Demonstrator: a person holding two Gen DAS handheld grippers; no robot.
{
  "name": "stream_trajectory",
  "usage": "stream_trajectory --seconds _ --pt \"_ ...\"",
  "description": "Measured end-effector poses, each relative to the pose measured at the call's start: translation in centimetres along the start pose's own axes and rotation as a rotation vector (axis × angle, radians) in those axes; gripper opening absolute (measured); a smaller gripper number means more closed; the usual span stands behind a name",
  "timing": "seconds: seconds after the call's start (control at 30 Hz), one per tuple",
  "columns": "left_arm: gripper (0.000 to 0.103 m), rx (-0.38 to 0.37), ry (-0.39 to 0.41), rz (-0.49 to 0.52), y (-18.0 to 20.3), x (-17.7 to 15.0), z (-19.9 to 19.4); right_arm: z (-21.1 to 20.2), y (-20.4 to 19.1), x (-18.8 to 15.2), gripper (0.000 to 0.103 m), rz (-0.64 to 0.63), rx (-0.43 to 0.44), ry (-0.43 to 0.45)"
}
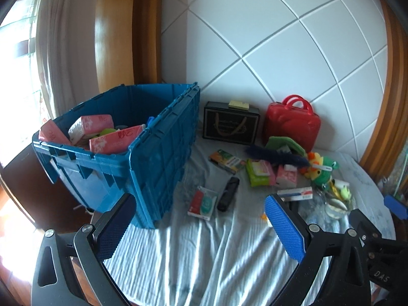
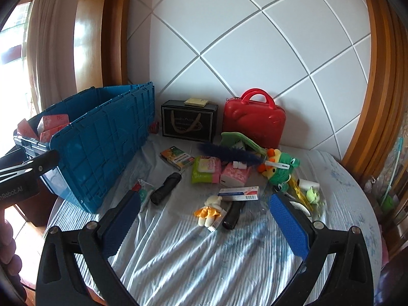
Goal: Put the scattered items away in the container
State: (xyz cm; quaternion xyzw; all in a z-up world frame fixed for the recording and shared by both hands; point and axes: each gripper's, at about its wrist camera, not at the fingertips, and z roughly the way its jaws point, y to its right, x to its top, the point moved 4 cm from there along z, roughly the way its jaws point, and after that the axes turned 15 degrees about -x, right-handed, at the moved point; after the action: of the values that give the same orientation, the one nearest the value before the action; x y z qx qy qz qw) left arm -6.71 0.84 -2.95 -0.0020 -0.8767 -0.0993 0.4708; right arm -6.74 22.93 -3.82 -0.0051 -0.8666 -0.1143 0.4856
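Note:
A blue lidded crate (image 1: 153,153) (image 2: 102,148) stands at the left of the bed, holding pink tissue packs (image 1: 112,140). Scattered on the sheet lie a black folded umbrella (image 1: 228,193) (image 2: 165,187), a red-and-white packet (image 1: 202,202), an orange-green box (image 1: 225,160) (image 2: 177,158), a green wipes pack (image 2: 206,169), a pink tissue pack (image 2: 233,174), a white-red-blue box (image 2: 241,193), a small yellow-skirted doll (image 2: 210,210), a black stapler-like item (image 2: 233,215) and a green frog plush (image 2: 280,168). My left gripper (image 1: 199,227) hangs open over the sheet. My right gripper (image 2: 204,227) is open above the doll.
A black gift box (image 2: 190,122) and a red case (image 2: 255,121) lean against the white tiled wall. A dark feather duster (image 2: 229,154) lies across the pile. The left gripper's body (image 2: 23,176) shows at the left edge, beside the crate. Wooden frames flank the bed.

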Motion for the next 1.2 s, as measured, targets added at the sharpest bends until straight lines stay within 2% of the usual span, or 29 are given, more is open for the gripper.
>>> stream_trajectory --seconds 0.2,0.47,1.2 --pt "0.102 0.004 0.013 0.048 0.7 -0.7 -1.6 -1.3 0.7 -1.3 0.103 0.012 -0.001 -0.009" --pt "0.102 -0.002 0.019 0.033 -0.6 -1.3 -2.7 -2.2 0.0 -2.5 0.103 0.015 -0.006 -0.024" --pt "0.102 0.003 -0.007 0.043 -1.1 -1.9 -4.4 -4.8 -0.3 -2.4 0.103 0.016 -0.019 0.008"
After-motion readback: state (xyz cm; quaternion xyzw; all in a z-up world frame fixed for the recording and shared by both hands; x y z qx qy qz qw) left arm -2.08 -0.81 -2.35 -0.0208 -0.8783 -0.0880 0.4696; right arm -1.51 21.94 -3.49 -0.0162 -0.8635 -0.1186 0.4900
